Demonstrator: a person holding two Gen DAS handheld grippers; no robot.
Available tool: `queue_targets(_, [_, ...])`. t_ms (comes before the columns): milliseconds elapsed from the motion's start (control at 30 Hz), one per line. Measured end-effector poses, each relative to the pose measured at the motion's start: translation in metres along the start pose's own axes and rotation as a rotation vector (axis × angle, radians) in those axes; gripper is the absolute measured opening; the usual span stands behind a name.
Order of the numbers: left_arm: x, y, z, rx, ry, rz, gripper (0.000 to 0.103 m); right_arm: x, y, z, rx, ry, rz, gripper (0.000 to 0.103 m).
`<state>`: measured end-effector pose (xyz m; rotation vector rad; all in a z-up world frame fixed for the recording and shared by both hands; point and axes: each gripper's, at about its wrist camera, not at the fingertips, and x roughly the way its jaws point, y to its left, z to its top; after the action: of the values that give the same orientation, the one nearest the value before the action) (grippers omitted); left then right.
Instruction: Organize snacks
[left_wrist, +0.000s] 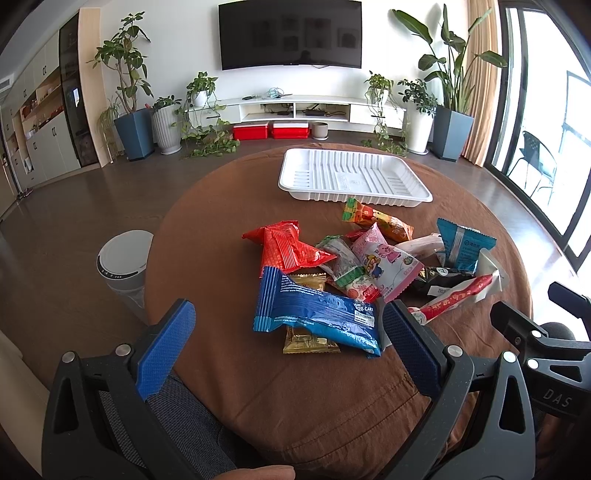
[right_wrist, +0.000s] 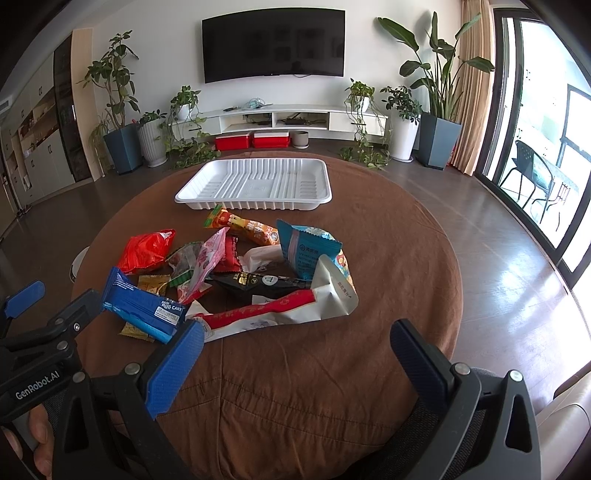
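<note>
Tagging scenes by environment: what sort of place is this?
Most likely a home living room: a wall-mounted black flat-screen TV above a low white media console, potted houseplants along the wall, and a round table with a brown cloth.

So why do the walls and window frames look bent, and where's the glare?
Both views are fisheye, so edges curve and corners go black. In the right wrist view, window light glares off the floor; in the left wrist view the window is overexposed.
</note>
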<state>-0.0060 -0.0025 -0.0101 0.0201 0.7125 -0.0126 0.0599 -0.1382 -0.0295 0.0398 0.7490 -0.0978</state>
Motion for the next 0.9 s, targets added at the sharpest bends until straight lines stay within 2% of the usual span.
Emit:
queue_targets(533, [0.005,0.000,-0.005,-0.001,0.004,-0.002,0.103,0.000,-0.001,0.000,0.000,0.003,0.000,0.103])
queue_targets(667, [0.005,0.001,-0.011,-0.005,0.011,-0.024,0.103,0.001,0.000,0.000,0.003,0.008,0.007,0.103])
queue_targets(733, [0.012,0.009,-0.009,-0.026,0.017,-0.062,0.103,0.003,0.000,-0.002,0.015,0.018,0.030,0.103])
queue_targets(900, [0.014,0.040,-0.009,-0.127,0.016,-0.284,0.103,0.004,-0.007,-0.007,0.071,0.037,0.147,0.103])
